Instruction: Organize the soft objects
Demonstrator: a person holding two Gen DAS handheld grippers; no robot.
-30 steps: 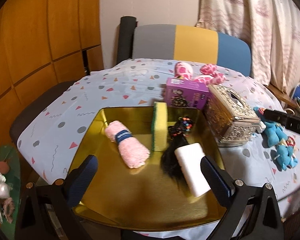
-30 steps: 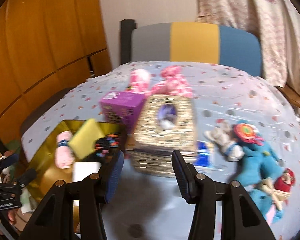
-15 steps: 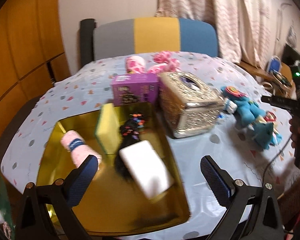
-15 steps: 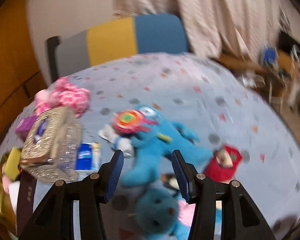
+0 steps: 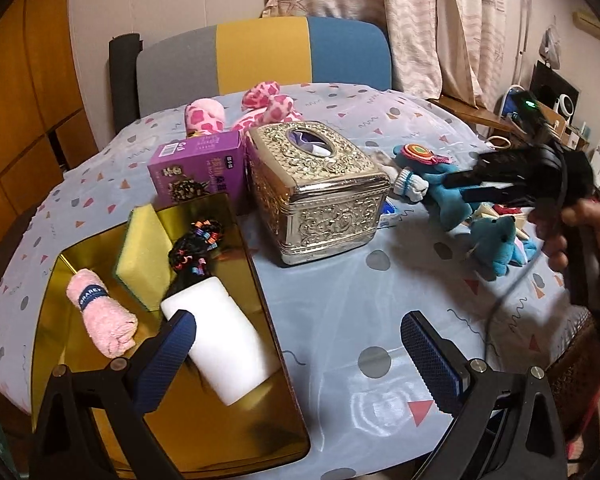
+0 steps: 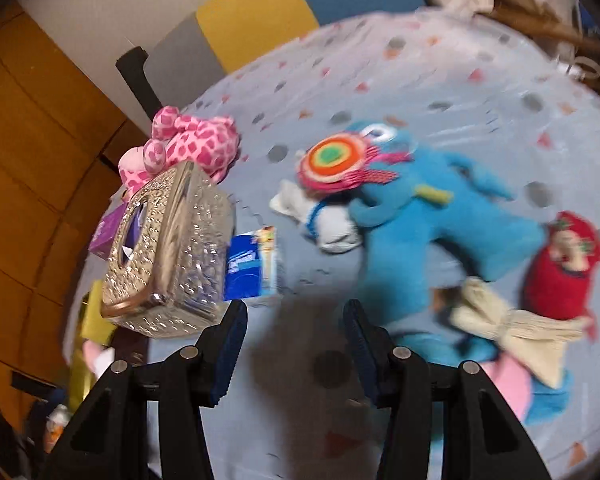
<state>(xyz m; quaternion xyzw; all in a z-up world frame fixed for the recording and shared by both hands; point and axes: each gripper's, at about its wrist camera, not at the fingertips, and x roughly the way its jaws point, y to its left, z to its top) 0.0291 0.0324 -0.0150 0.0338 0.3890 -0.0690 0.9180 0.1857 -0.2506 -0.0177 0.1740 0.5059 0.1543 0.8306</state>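
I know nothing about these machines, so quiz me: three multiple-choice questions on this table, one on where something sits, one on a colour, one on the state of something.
1. Where does the rolled pink towel lie?
A. In the gold tray
B. On top of the silver tissue box
C. Beside the blue plush toy

2. What colour is the small carton next to the tissue box?
A. Green
B. Purple
C. Orange

3. How do the right tongs stand?
A. Clamped on the blue plush toy
B. Clamped on the tissue box
C. Apart, with nothing between them

Answers:
1 A: the towel rests on the tray's gold floor near the yellow sponge.
2 B: its faces are purple.
3 C: only tablecloth shows in the gap between the two fingers.
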